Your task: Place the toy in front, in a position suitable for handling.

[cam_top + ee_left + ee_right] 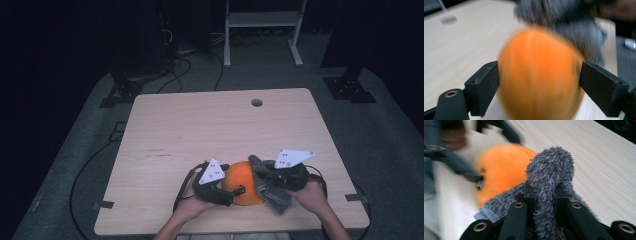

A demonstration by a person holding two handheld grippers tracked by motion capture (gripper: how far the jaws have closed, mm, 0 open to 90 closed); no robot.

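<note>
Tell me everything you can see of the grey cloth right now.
The grey cloth looks like fluffy, shaggy microfibre with a stitched hem at one edge. It is bunched into a fold pinched between the right gripper jaws, draped against the orange ball, its loose end trailing onto the table.

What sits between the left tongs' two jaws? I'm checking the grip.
The orange ball sits between the left tongs in the left gripper view; whether both pads touch it is unclear.
</note>
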